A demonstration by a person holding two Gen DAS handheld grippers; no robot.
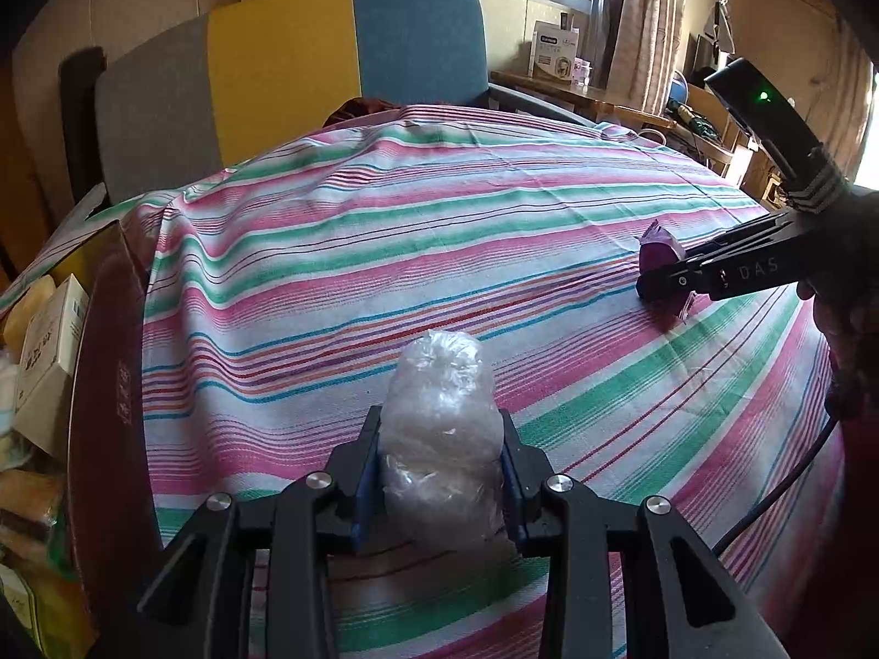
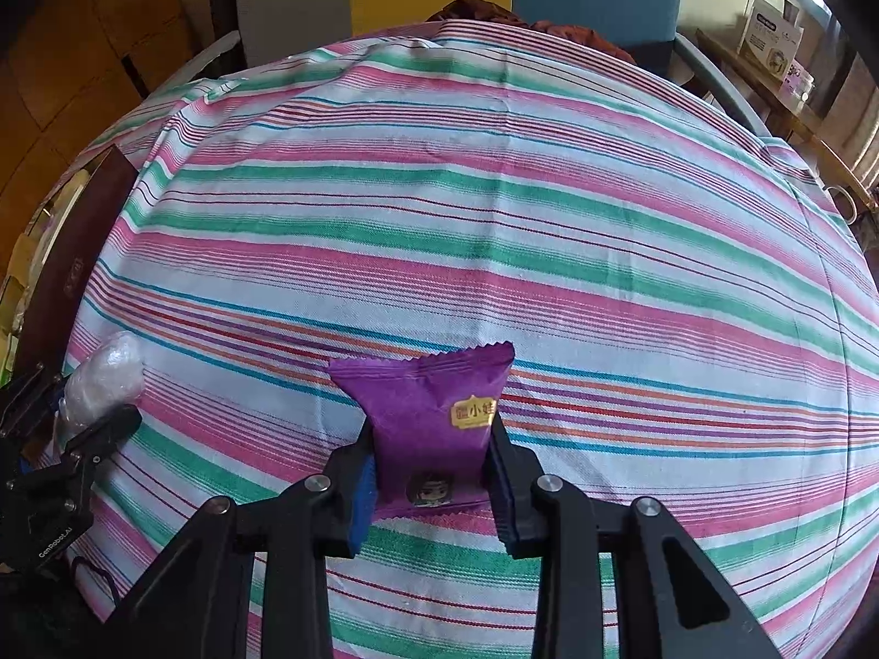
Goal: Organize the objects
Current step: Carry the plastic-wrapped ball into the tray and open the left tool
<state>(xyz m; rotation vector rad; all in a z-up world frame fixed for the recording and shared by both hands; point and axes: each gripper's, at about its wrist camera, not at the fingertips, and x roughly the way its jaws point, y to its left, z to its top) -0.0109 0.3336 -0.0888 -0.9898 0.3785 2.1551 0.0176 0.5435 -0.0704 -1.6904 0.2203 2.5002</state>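
Striped cloth [image 1: 384,230] is spread over the counter, pink, green and white bands, wrinkled at the far left corner. Left gripper [image 1: 439,472] is clamped on a clear plastic bundle [image 1: 439,428]; the blue pads are pressed against both its sides, and the bundle is held low over the near part of the cloth. Right gripper [image 2: 434,472] is clamped on a purple snack packet [image 2: 428,417], zigzag top edge flared above the jaws, gold label and small cartoon print seen on its front. In the left wrist view the packet [image 1: 659,252] is seen at the right side of the cloth, pinched in the right gripper [image 1: 667,280]. In the right wrist view the bundle [image 2: 104,373] is seen at the left edge, in the left gripper [image 2: 88,417]. Dark brown box [image 1: 104,384] is seen at the counter's left edge, with small cartons [image 1: 46,340] beside it. Chair [image 1: 307,71] with grey, yellow and blue back panels is placed behind the counter.
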